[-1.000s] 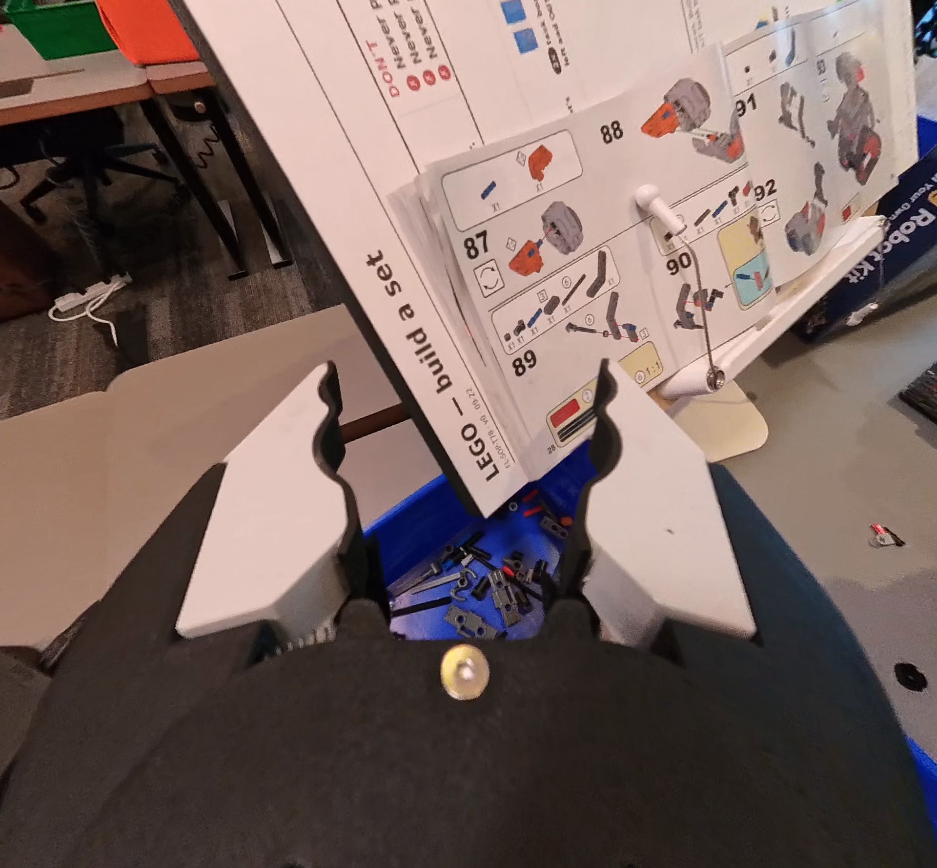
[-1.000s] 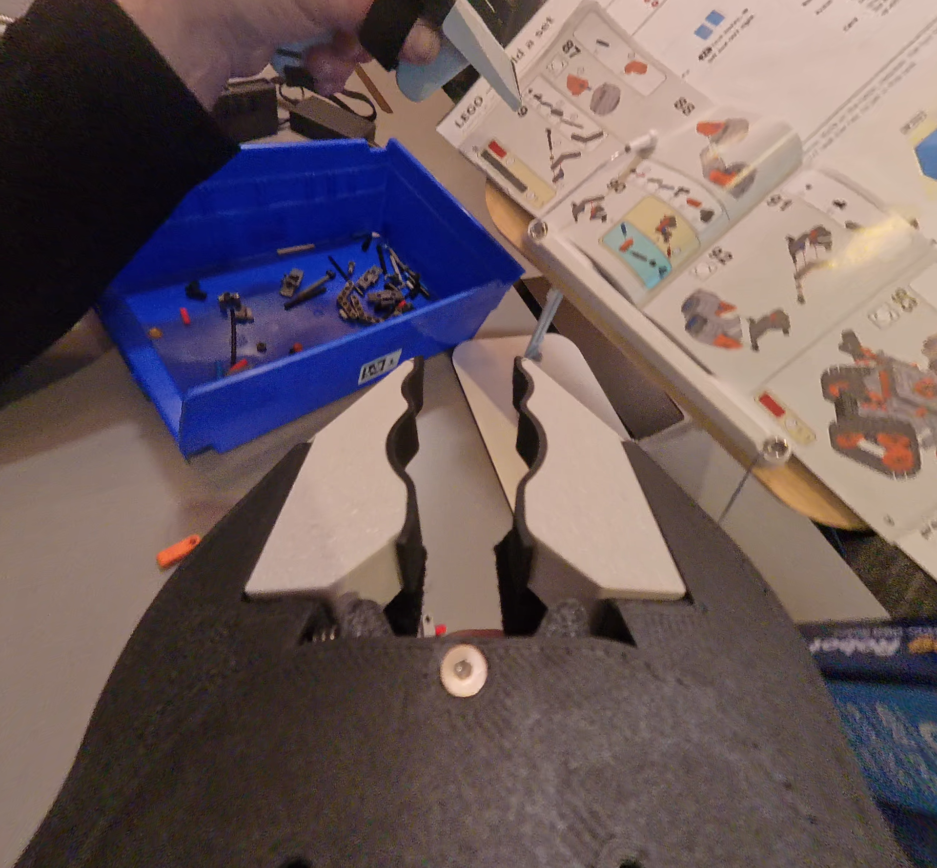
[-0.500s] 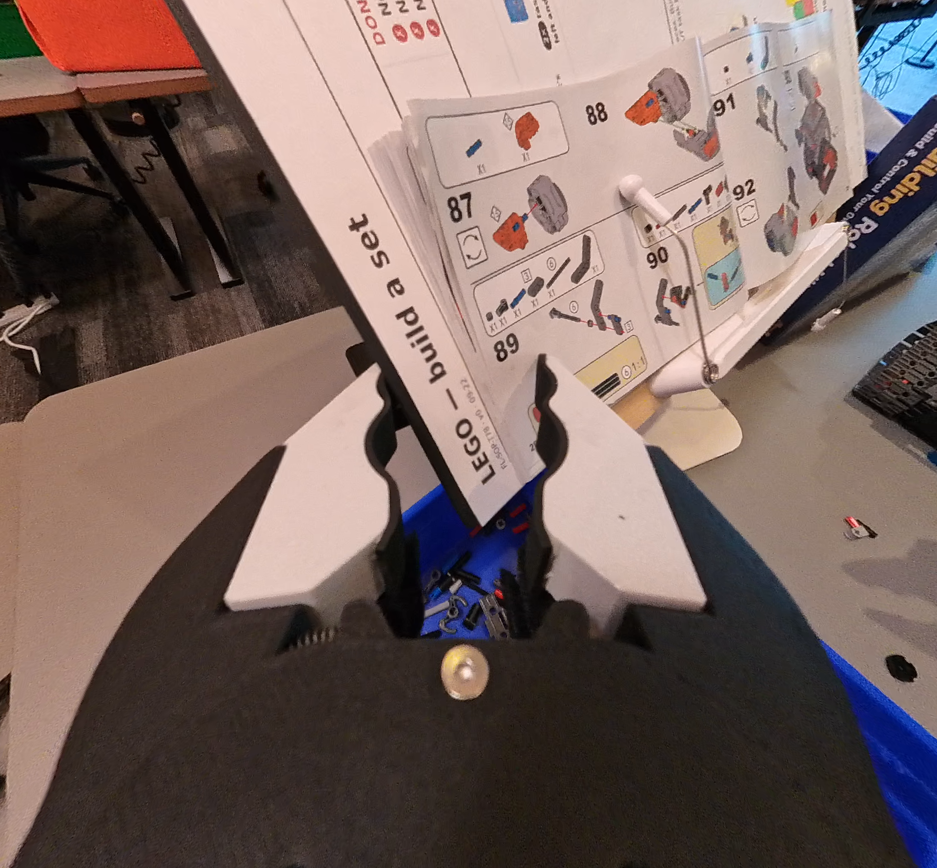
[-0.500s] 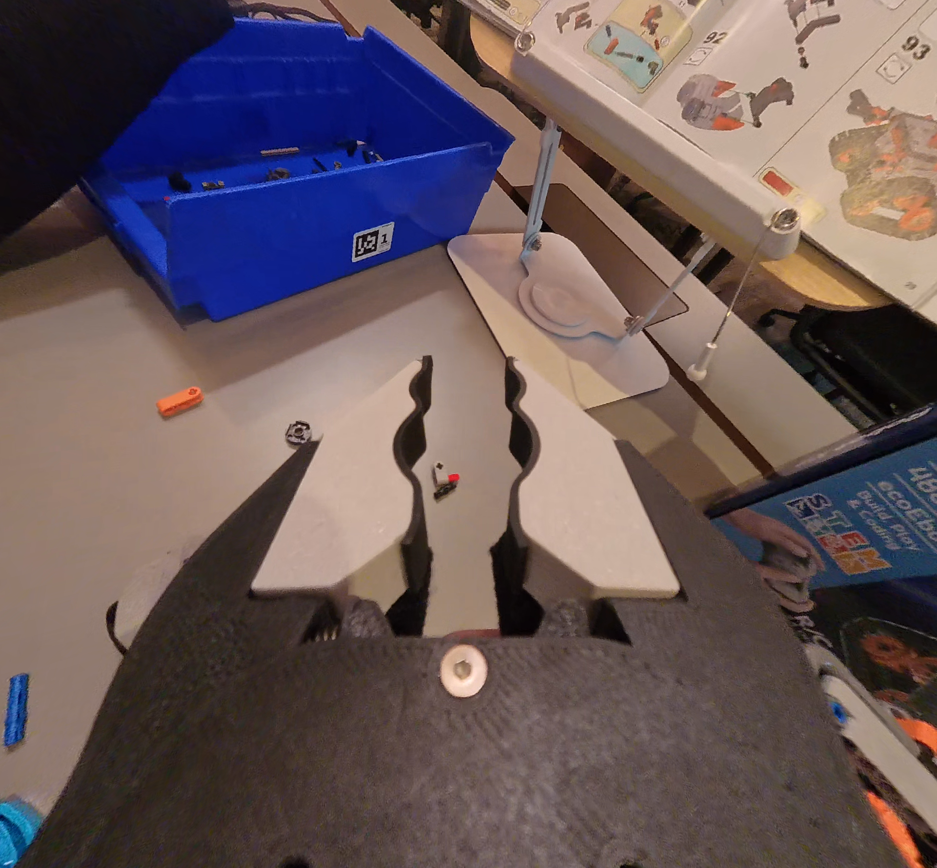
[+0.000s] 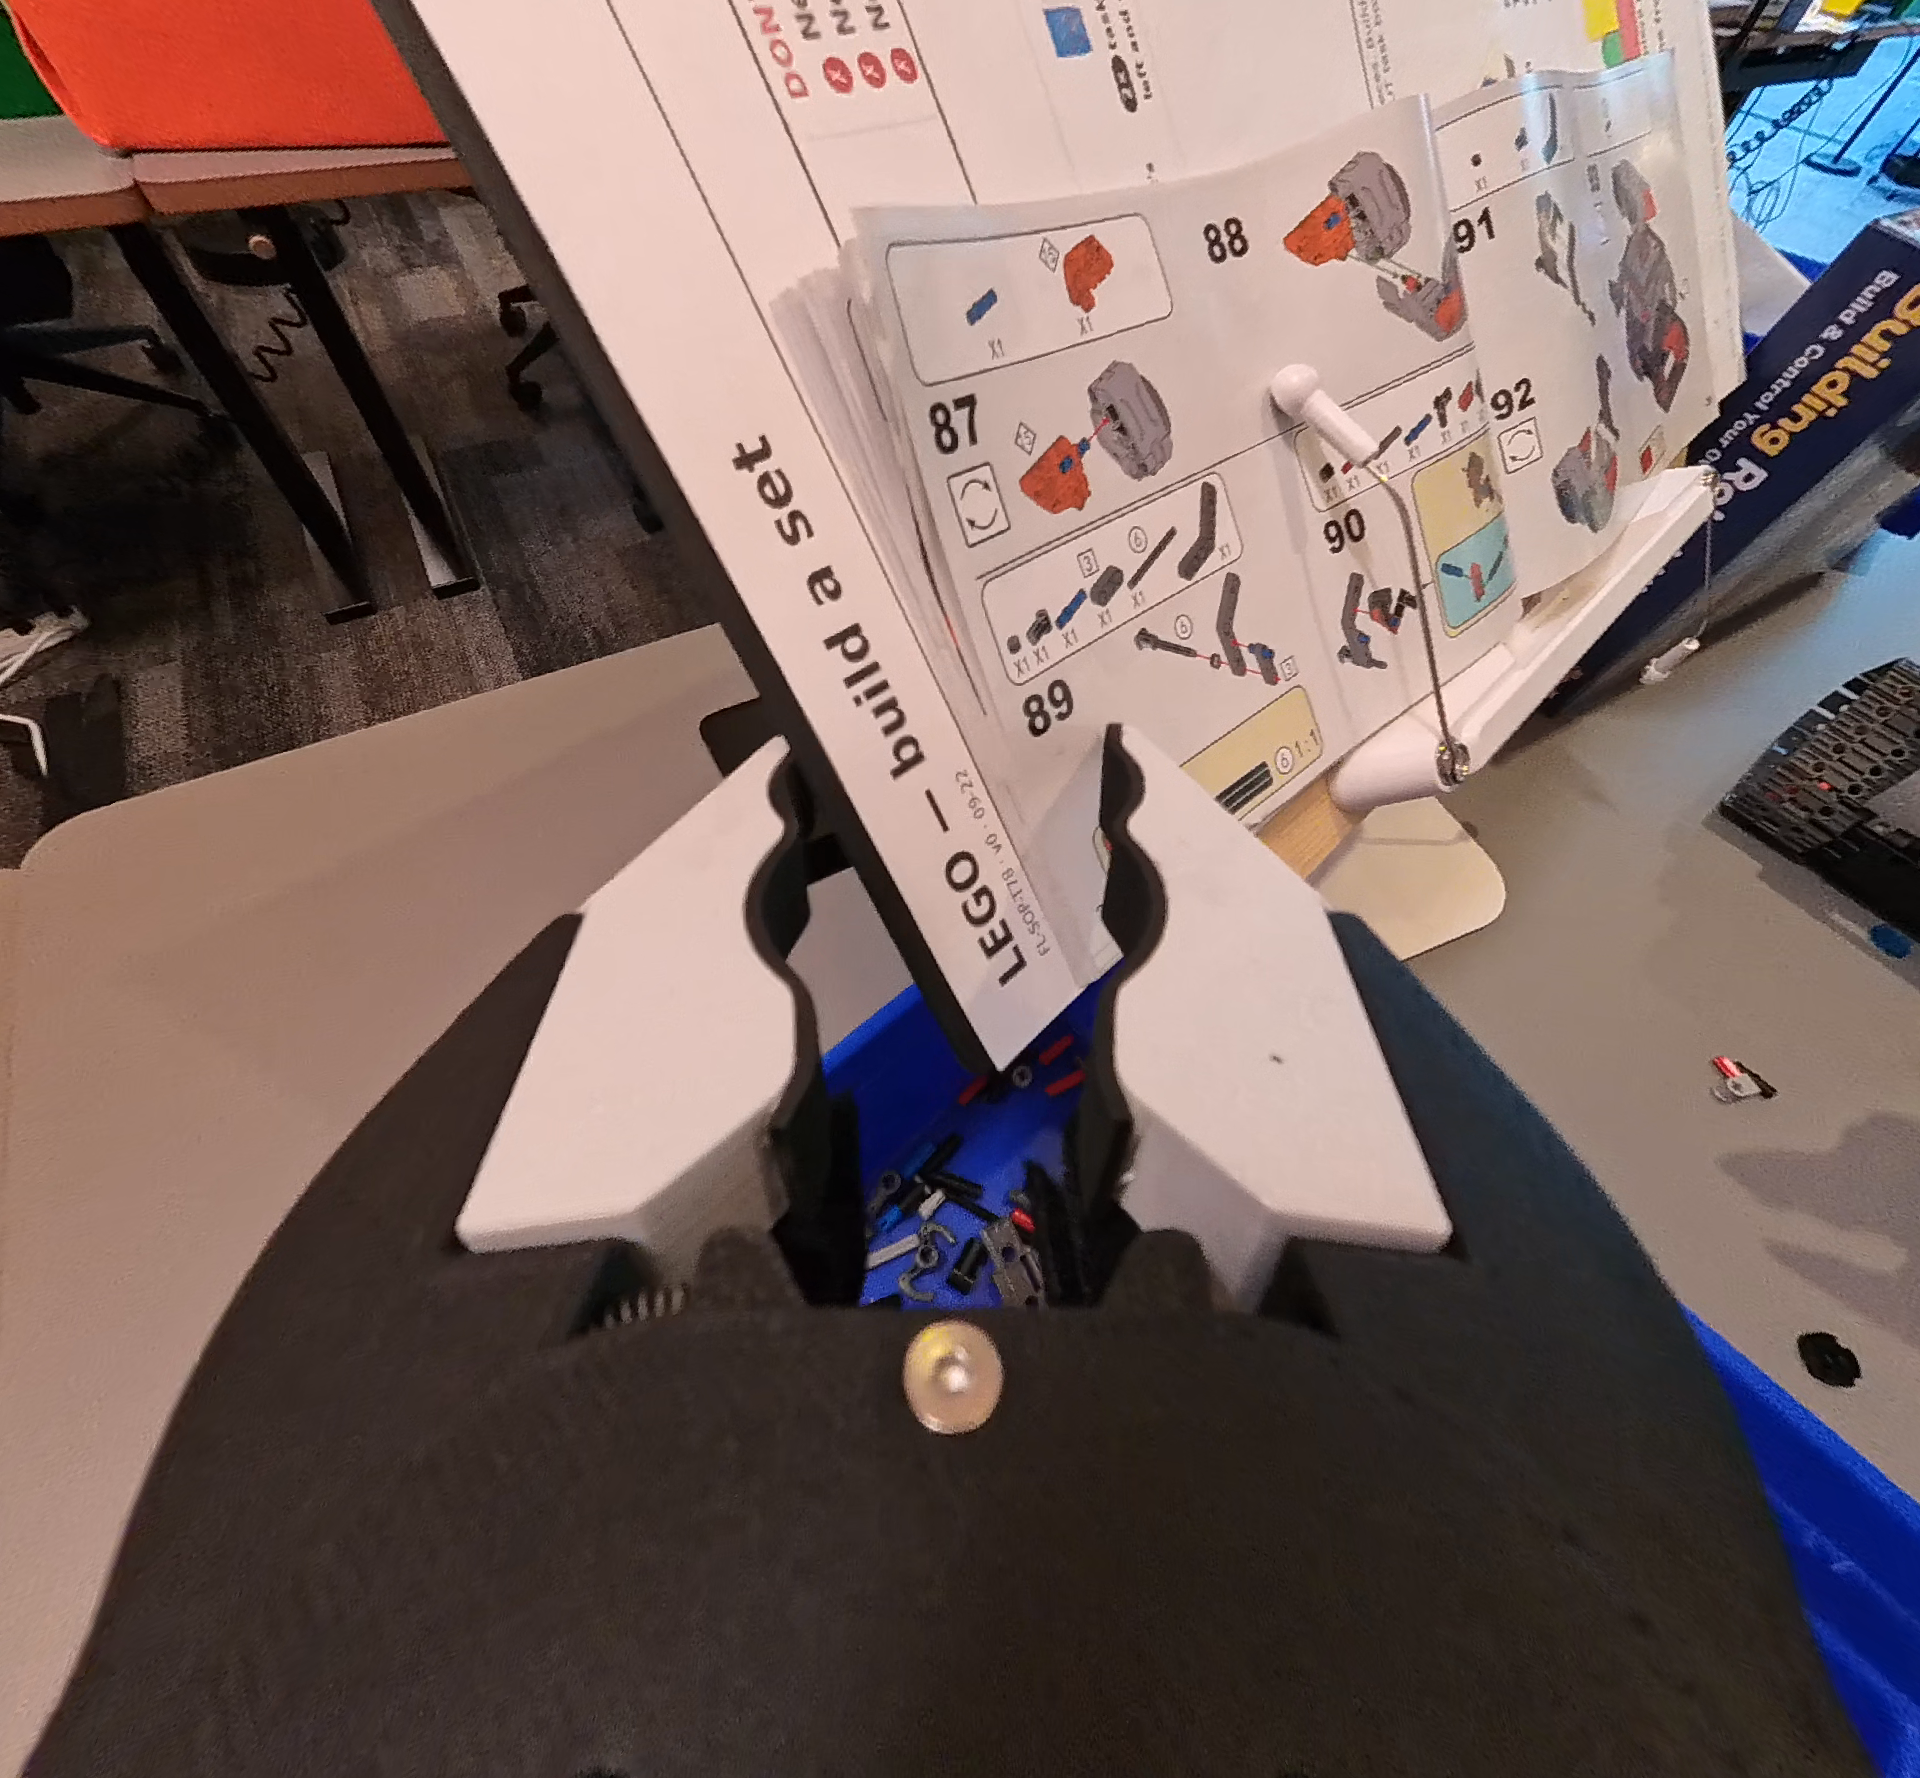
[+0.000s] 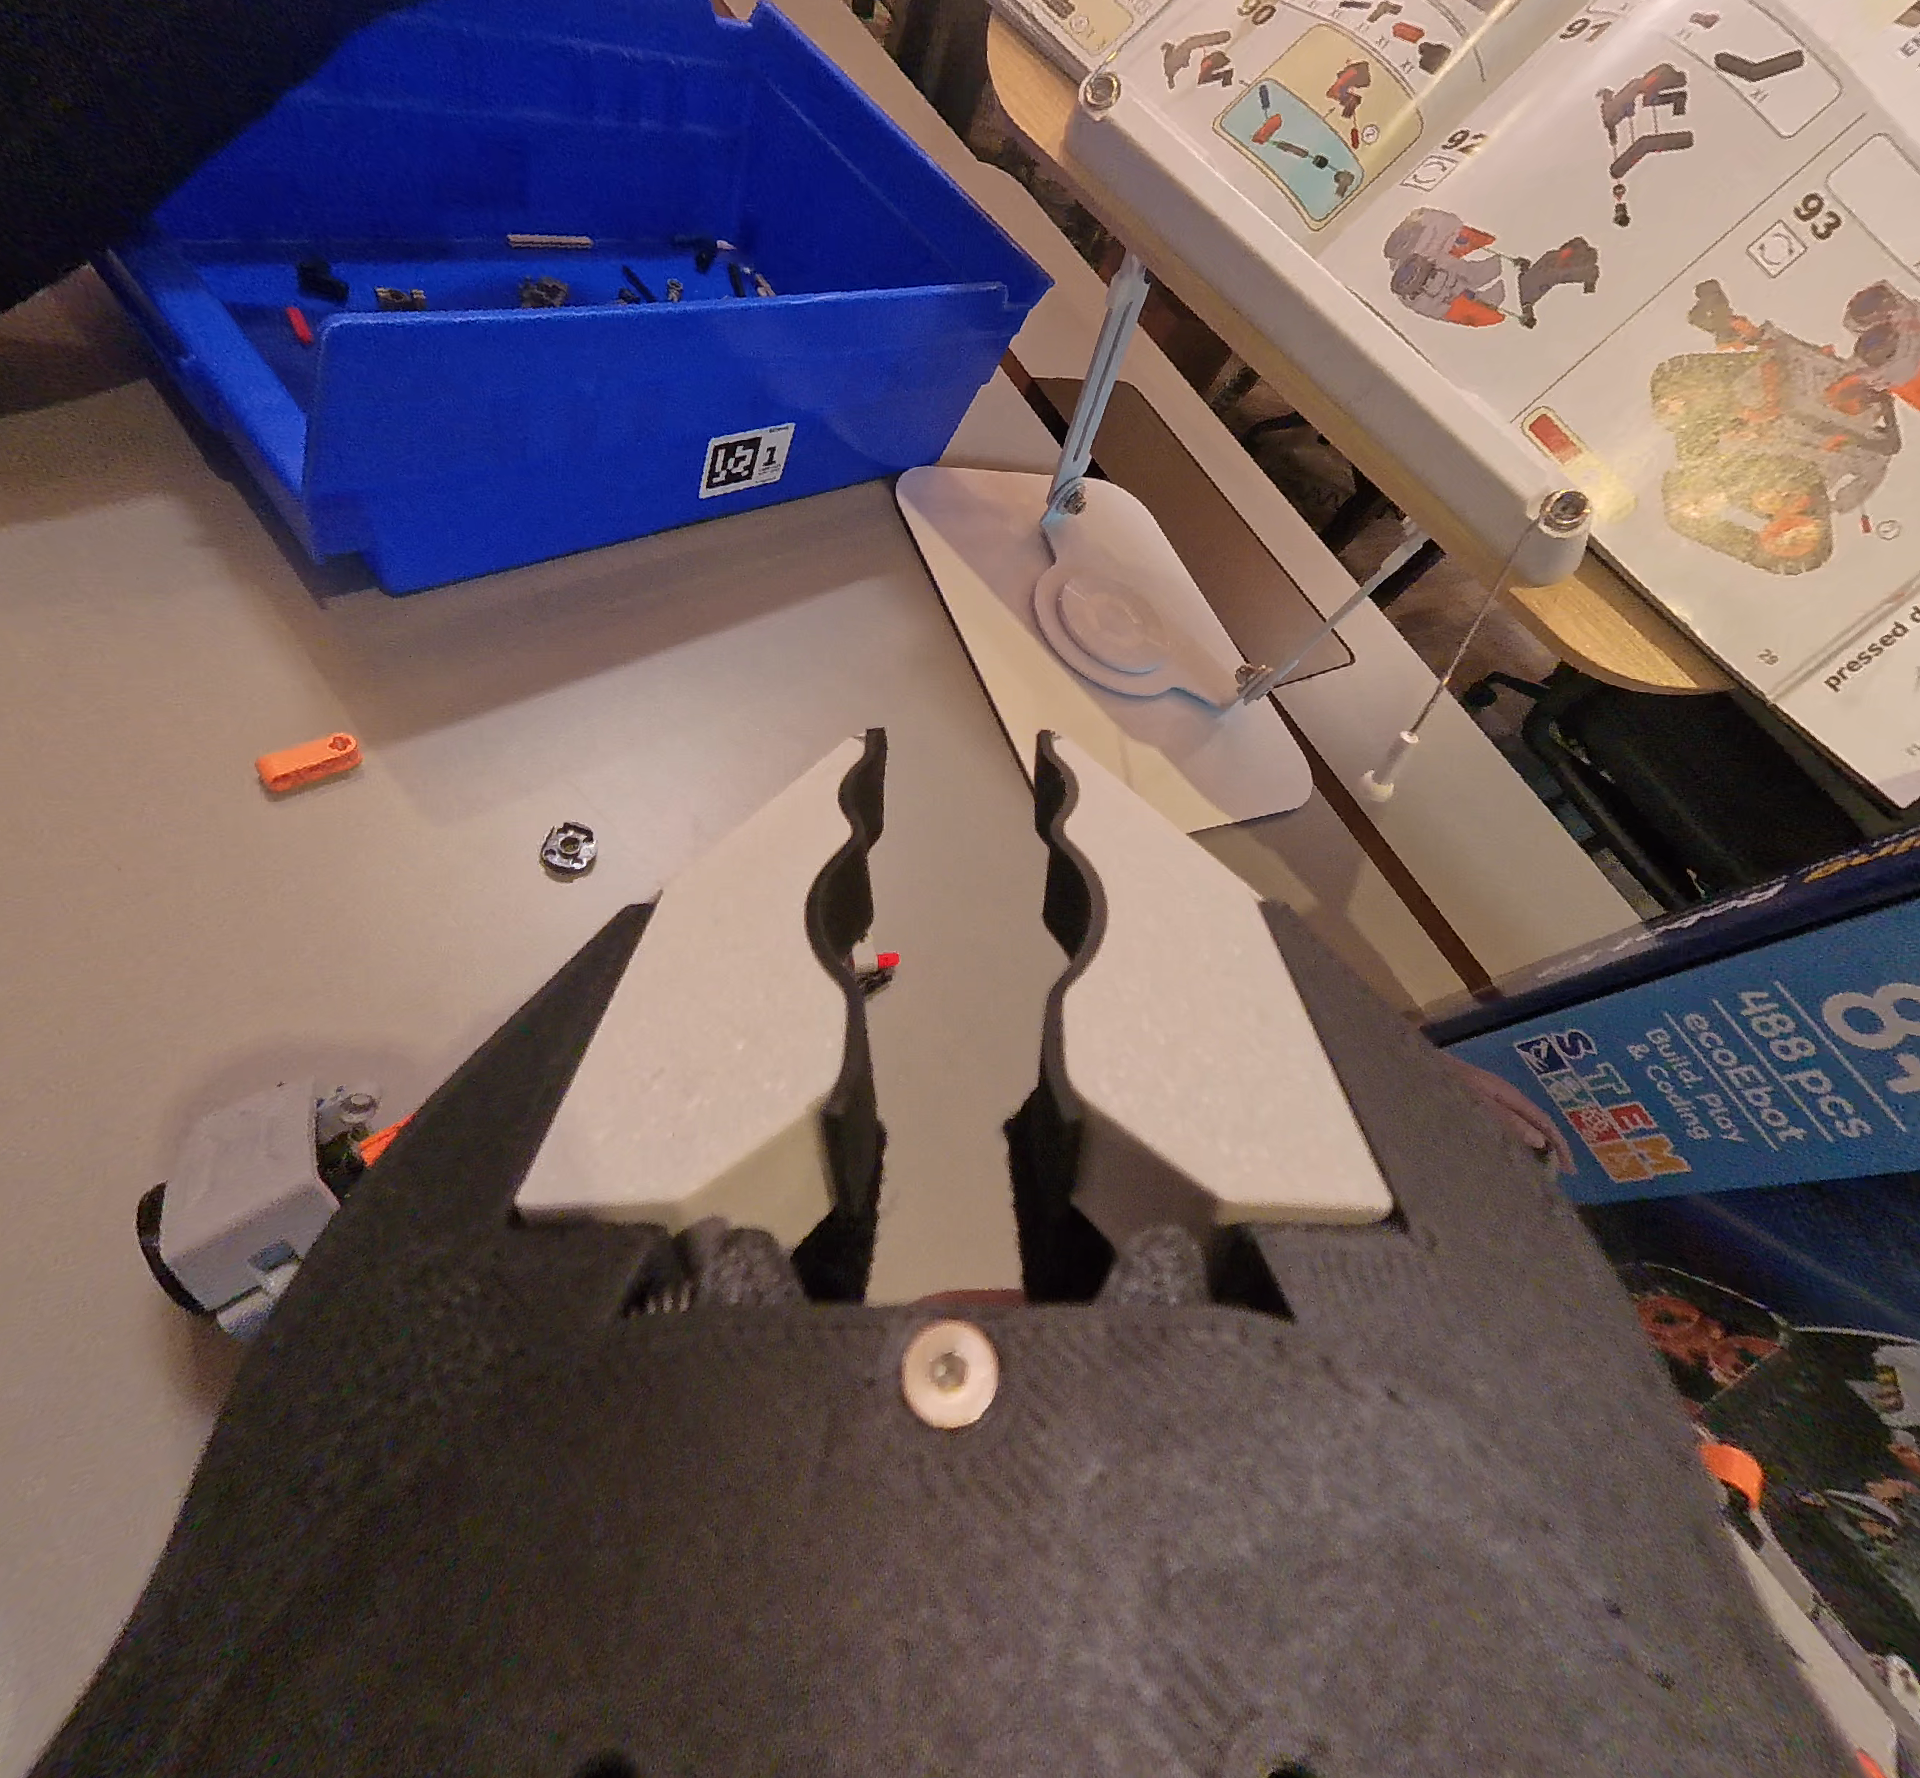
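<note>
Since a moment ago, my left gripper (image 5: 940,907) has opened wider, empty, above the blue bin (image 5: 914,1105) of small parts at centre frame. My right gripper (image 6: 961,907) hangs part-open, empty, over a small red-tipped piece (image 6: 880,968). Printed instruction booklet (image 5: 1195,481) and poster (image 5: 831,170) fill upper right; bin front bears a marker sticker (image 6: 746,459).

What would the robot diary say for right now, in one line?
left gripper: jaws open, above blue bin of small parts | right gripper: jaws open, empty, above table | tiny red-tipped piece between its jaws
</note>
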A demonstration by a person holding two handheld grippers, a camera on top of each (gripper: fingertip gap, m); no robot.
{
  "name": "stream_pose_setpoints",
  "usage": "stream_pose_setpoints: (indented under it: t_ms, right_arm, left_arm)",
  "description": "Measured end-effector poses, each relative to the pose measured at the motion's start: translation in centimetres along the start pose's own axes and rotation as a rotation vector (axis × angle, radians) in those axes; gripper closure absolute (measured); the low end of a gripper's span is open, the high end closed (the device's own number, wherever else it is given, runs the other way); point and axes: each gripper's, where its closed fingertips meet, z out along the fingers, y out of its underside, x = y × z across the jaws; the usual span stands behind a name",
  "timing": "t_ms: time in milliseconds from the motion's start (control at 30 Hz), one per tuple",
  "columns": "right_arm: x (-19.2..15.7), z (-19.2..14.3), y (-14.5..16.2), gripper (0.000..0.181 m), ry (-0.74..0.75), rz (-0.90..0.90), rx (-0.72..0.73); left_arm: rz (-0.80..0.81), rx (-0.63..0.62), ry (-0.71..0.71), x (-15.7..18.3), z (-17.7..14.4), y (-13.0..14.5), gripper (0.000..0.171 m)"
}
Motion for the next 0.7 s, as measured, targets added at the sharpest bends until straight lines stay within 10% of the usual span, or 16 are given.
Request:
stream_pose_setpoints:
  t_ms: [700]
  right_arm:
    - [-1.8,-0.3,2.6,0.142,-0.153,-0.038,-0.144]
  left_arm:
    - [-0.005,0.030,-0.046,-1.4,-2.2,-0.7,0.110]
